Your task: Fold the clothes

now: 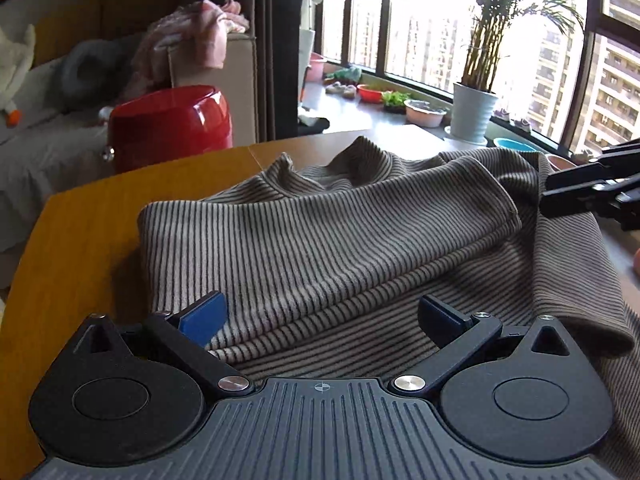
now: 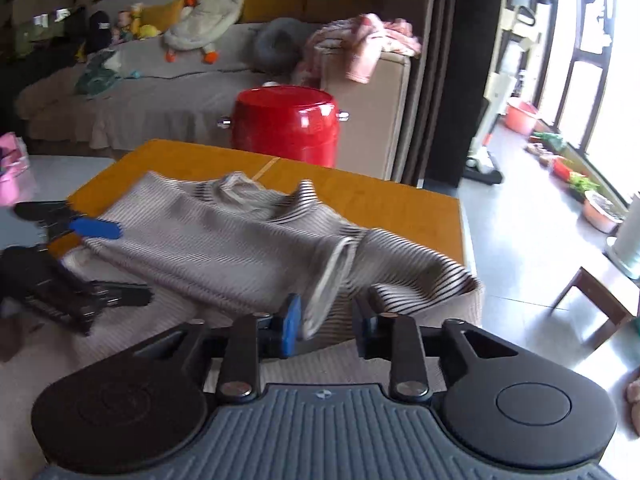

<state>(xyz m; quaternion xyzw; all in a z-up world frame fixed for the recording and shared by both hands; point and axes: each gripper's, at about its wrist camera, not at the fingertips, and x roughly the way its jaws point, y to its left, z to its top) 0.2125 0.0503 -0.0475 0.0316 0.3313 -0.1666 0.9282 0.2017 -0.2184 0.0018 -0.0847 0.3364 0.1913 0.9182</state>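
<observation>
Red drum stool (image 2: 285, 122) beyond the wooden surface (image 2: 384, 194). Goose plush (image 2: 204, 12) on sofa (image 2: 132, 100), pink cloth (image 2: 360, 46) over armrest. Potted palm (image 1: 476, 112) by window.

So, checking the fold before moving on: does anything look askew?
Yes. The striped sweater lies rumpled on the table, its sleeve cuff slanting across the body and its right edge hanging past the table's edge.

Ribbed striped knit top (image 1: 320, 240); smooth wood table (image 1: 80, 248); glossy red drum (image 1: 170, 126)
</observation>
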